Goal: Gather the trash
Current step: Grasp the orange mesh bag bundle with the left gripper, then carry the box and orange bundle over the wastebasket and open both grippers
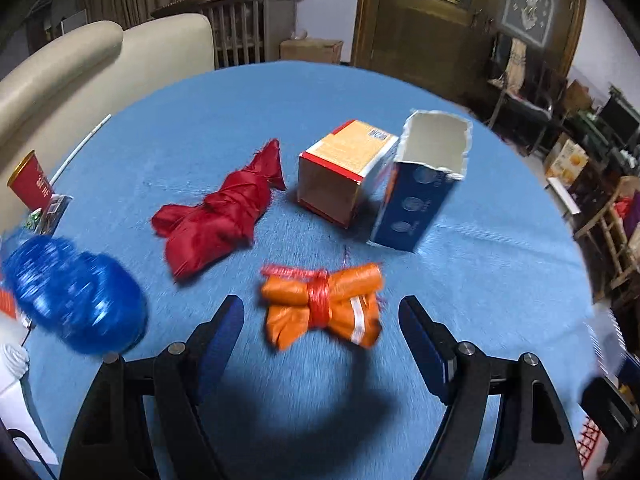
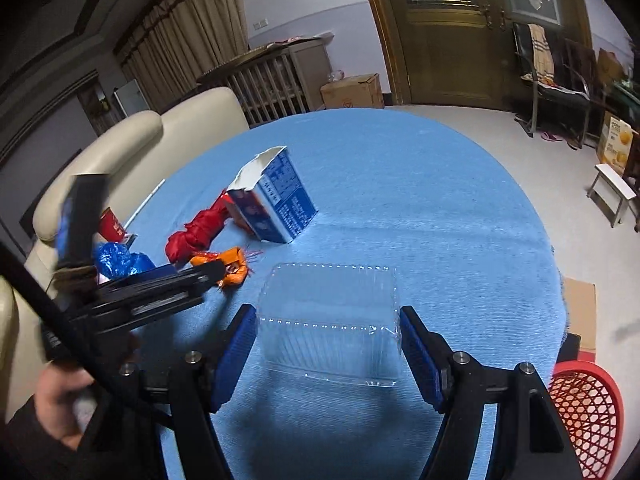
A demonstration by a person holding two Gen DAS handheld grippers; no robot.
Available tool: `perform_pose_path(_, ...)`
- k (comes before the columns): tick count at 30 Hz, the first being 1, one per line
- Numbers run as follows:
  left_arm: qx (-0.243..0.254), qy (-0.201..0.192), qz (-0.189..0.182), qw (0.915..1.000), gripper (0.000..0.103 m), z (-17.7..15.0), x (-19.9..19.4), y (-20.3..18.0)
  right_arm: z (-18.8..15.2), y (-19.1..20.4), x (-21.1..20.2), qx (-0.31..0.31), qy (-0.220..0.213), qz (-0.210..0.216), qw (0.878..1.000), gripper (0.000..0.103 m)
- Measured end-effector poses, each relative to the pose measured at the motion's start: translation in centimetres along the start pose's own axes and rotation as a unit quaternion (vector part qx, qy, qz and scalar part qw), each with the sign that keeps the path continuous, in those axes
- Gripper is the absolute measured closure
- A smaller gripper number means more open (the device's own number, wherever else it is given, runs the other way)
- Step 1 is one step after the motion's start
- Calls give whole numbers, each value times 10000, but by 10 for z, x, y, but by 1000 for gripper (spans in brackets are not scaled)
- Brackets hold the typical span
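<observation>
Pickup stage: my left claw (image 1: 322, 312) spread around the orange bundle (image 1: 322, 306), right claw (image 2: 328, 330) spread around the clear box (image 2: 330, 320); both must close next.

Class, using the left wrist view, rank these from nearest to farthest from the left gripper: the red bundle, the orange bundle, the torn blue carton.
1. Orange bundle: right between the open fingers of the left gripper.
2. Red bundle: farther back, to the left.
3. Blue carton: farthest, back right, standing beside the orange box.

clear glossy plastic container (image 2: 330, 320), matt blue tablecloth (image 2: 400, 184)
</observation>
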State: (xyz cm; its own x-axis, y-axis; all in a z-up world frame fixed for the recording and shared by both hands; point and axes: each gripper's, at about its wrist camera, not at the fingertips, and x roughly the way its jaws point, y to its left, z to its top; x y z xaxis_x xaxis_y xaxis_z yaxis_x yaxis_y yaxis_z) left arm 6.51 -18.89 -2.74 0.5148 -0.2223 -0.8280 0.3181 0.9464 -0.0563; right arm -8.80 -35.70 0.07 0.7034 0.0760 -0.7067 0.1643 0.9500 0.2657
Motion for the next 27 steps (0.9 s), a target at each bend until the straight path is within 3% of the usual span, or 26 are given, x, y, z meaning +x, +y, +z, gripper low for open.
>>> perform_pose_path(3,-159,316,109,9993,25,4,19,3,-2,-6,-1,55,-12,74,10000,29)
perform_pose_path(4,-180,382,119,9990,29,2,23,5,-3,-8,-2,66,-15,94,9999,29)
perform_pose_path(5,-75,295,190,9994,45,1,20,4,-4,-10,-3,88,-16,121,9999,29)
perform_pose_path(7,9,347,103,9993,46,-2,14,3,-6,-11,-5,107,-26,171,9998,29)
perform_pose_path(9,105,209,208,9995,54,-10,0,4,-7,-10,-7,123,-48,216,9997,29)
perform_pose_path(20,3,-166,344,9993,55,-91,-81,23,-24,15,-21,-167,-73,323,9993,29)
perform_pose_path(27,-303,-382,303,9984,55,-112,-108,51,-39,45,-28,-450,-2,364,9983,29)
